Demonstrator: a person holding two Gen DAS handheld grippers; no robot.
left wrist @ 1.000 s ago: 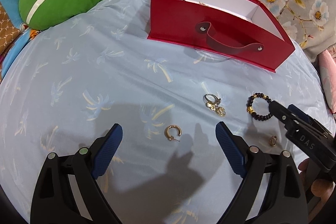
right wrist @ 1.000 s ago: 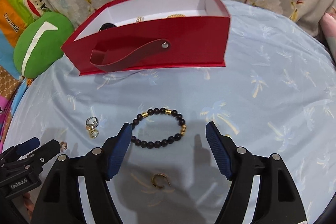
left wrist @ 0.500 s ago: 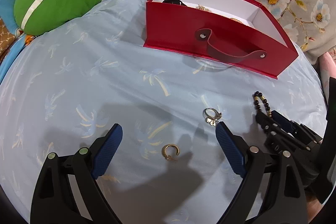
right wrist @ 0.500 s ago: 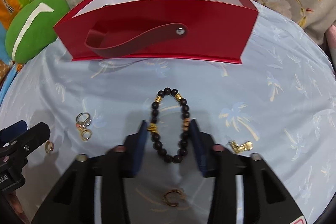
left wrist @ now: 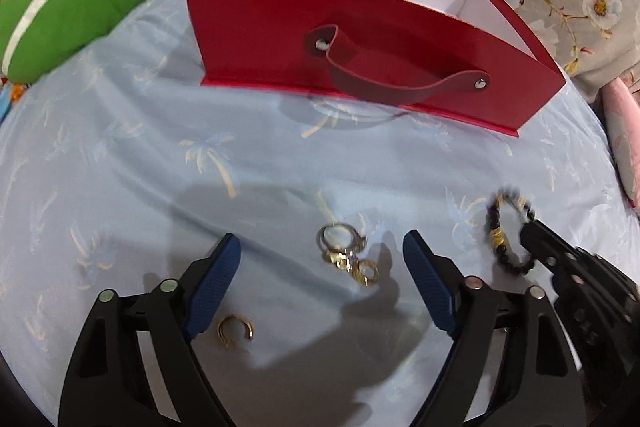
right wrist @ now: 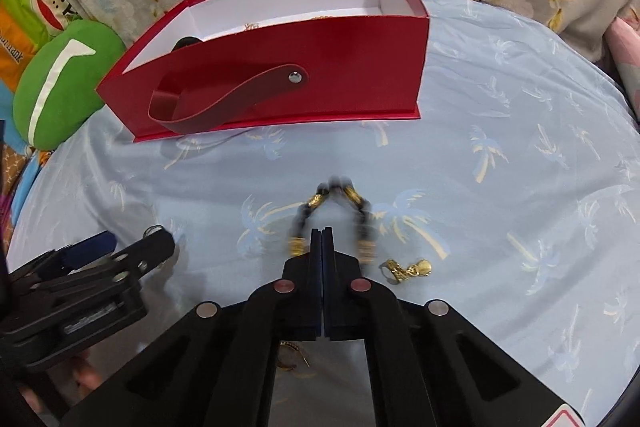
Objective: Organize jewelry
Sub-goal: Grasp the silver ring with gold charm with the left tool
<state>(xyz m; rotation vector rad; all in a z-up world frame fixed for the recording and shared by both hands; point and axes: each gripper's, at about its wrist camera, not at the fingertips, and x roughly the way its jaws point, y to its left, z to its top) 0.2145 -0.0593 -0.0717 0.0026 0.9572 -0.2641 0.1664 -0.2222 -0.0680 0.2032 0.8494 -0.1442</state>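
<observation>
beaded bracelet point(right wrist: 336, 215) pinched in right tongs point(right wrist: 322, 233); left tongs point(left wrist: 322, 259) spread wide; no readable writing.

Bright; bracelet point(right wrist: 340, 215) motion-blurred; fisheye edges warped

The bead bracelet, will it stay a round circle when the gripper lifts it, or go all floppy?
Probably floppy. The bead bracelet, pinched in the shut right gripper, already sags into a narrow loop, so it looks strung on cord, not stiff. Its blur suggests it swings easily. The round beads might slip if held loosely.
</observation>
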